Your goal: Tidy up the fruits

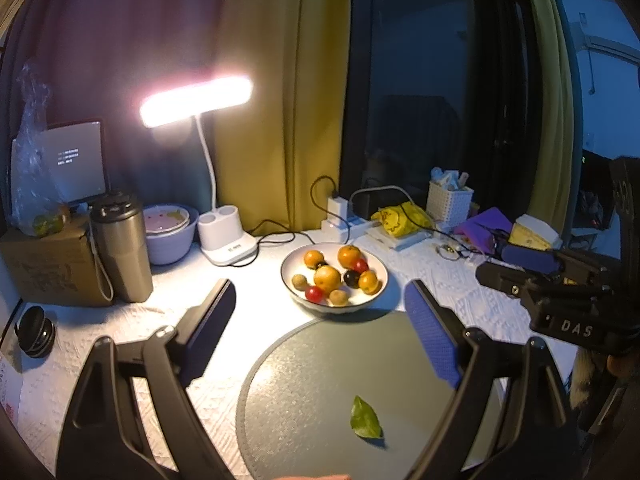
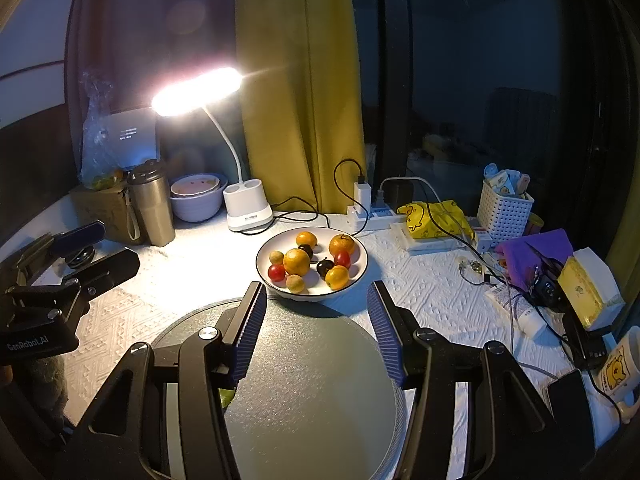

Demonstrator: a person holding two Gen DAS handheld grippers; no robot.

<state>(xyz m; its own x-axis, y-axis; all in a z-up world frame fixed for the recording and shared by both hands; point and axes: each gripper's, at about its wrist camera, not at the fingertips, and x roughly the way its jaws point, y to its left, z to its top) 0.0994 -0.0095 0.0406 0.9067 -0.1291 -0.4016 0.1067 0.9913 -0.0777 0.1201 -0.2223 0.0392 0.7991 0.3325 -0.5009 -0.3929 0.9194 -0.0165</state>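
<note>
A dim, bluish room is lit mainly by a white gooseneck desk lamp (image 1: 196, 100), upper left of centre, its bar blown out with pink flare. The white round fruit bowl (image 2: 272, 276) casts a shadow toward the viewer. Fisheye bending and dark vignetting mark the edges.

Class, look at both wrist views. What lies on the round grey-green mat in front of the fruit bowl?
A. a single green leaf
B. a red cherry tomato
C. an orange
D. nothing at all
A: a single green leaf lies on the round mat, while the oranges and tomatoes all sit in the white bowl beyond the mat.
</note>
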